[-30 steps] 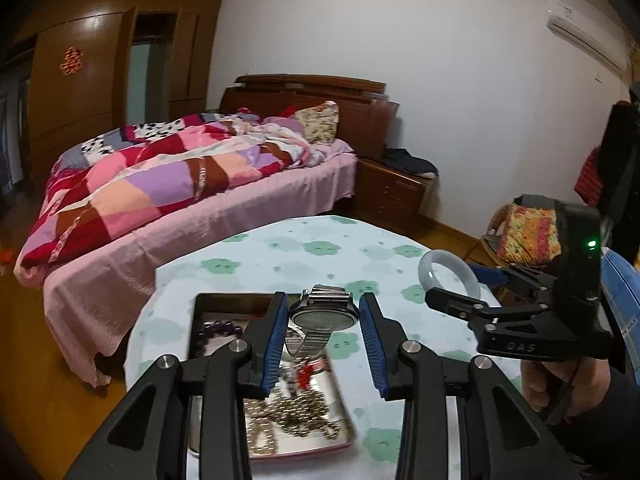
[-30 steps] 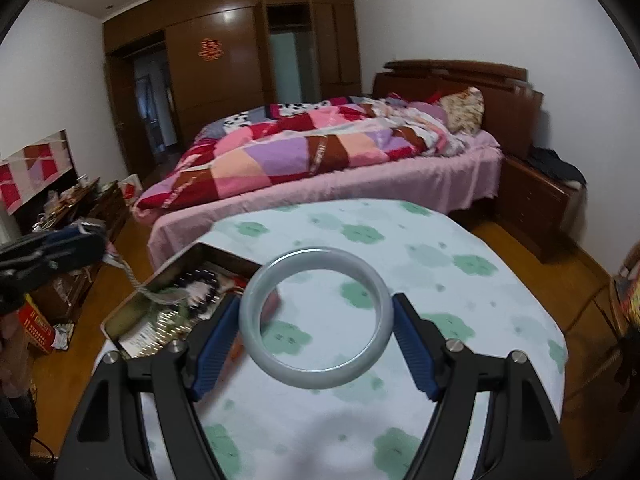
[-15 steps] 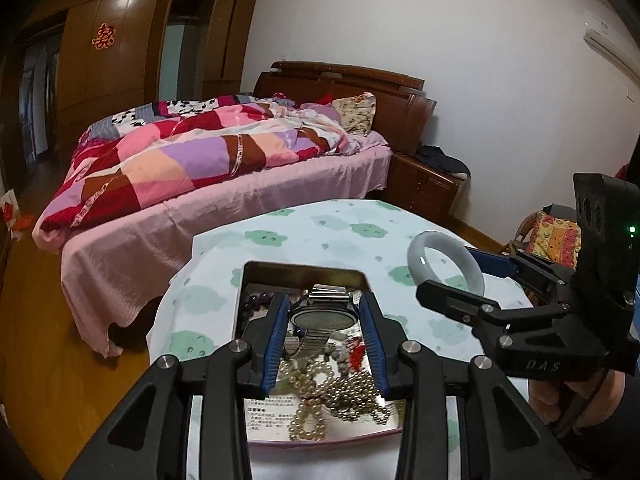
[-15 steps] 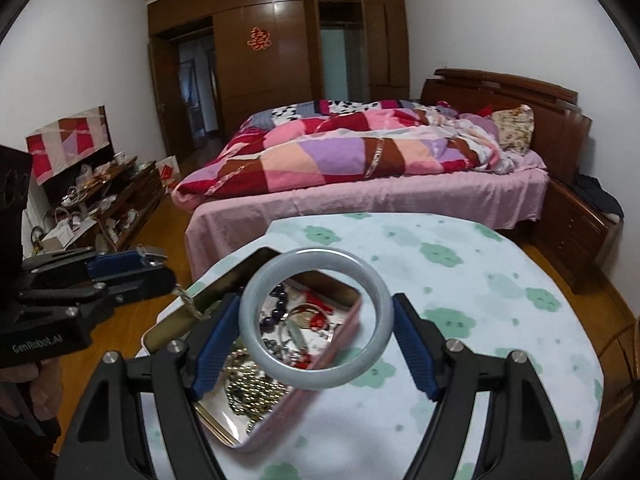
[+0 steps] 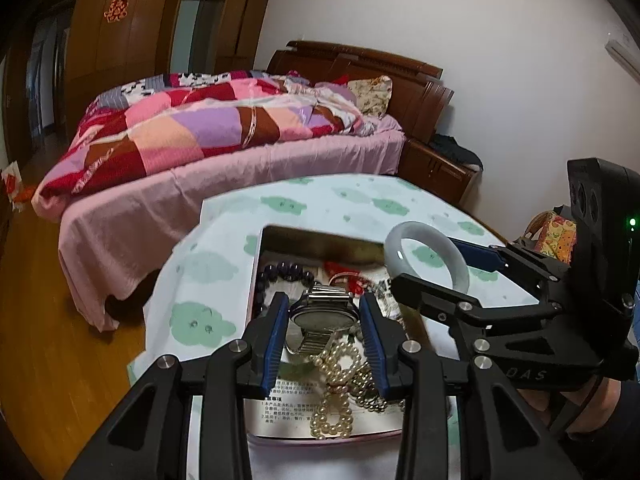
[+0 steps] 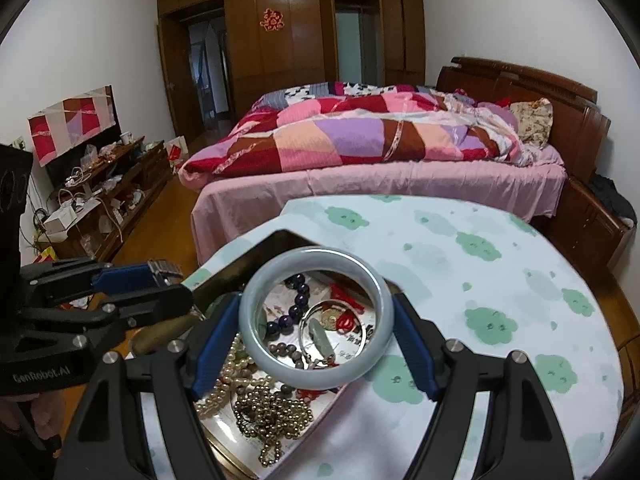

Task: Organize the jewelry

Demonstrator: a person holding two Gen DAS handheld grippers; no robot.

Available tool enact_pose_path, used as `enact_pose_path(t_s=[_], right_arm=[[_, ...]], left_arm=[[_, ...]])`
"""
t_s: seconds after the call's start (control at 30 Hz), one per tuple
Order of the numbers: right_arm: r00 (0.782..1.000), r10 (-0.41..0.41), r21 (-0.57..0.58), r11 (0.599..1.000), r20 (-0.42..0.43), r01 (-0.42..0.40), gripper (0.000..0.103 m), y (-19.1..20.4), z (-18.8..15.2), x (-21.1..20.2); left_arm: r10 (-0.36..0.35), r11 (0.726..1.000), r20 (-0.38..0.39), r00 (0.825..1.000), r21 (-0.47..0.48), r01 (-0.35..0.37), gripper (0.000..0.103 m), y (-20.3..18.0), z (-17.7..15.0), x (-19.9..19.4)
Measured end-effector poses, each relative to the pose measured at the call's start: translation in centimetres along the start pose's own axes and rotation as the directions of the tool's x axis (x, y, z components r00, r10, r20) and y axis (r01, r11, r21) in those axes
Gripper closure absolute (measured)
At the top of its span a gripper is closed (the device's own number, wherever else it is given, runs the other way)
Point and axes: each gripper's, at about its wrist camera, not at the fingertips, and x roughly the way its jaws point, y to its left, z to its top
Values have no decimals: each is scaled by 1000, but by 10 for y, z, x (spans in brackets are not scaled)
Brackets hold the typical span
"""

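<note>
I have the watch [image 5: 323, 317] clamped face-up between my left gripper's [image 5: 324, 330] blue pads, its metal band hanging below the case. My right gripper [image 6: 316, 330] is closed on the pale bangle [image 6: 315, 318], one pad pressing on each side of the ring, which is held nearly flat.

Both pieces hang above the tin [image 5: 256, 276], an open, shallow metal box that I take as my landmark. The watch is over its near half; the bangle is over its right edge in the left wrist view, and in the right wrist view I look straight through the ring into the tin. Inside it lie a pearl strand [image 5: 334, 394] at the near end, a heap of small brass-coloured beads [image 6: 272, 408] beside that, a dark purple bead bracelet [image 5: 280, 272] toward the far left corner, and red cord pieces [image 5: 340, 270] toward the far wall. A printed paper [image 5: 288, 400] lines the bottom.

The tin sits on a round table [image 6: 500, 280] covered in a white cloth with green cloud shapes. Beyond the table stands a bed [image 6: 380, 184] with a patchwork quilt.
</note>
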Motion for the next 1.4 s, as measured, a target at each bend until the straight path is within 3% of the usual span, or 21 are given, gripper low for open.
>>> enact_pose_path(t_s=[0.27, 0.8, 0.83, 0.87, 0.97, 1.13, 1.4], right_arm=[[997, 27, -5, 1000, -77, -27, 25, 2, -14, 29], [992, 8, -84, 996, -127, -19, 24, 10, -16, 44], [993, 10, -81, 996, -121, -20, 22, 9, -16, 43], [994, 6, -78, 997, -113, -15, 19, 9, -15, 40], [997, -7, -69, 998, -77, 2, 13, 4, -11, 26], [997, -61, 1, 998, -50, 61, 12, -10, -9, -5], [995, -92, 80, 993, 50, 88, 6, -11, -14, -62]], left_arm=[[1, 1000, -45, 999, -8, -2, 66, 6, -8, 16], [13, 1000, -107, 994, -18, -15, 66, 10, -17, 25], [11, 1000, -104, 995, -17, -13, 64, 10, -16, 23], [23, 1000, -98, 995, -13, -24, 53, 8, -15, 19], [35, 999, -53, 998, -22, -37, 38, 8, -10, 1], [69, 998, 17, 998, -18, -68, 36, 3, 0, -29], [96, 995, 122, 988, 16, -99, 32, -11, 12, -70]])
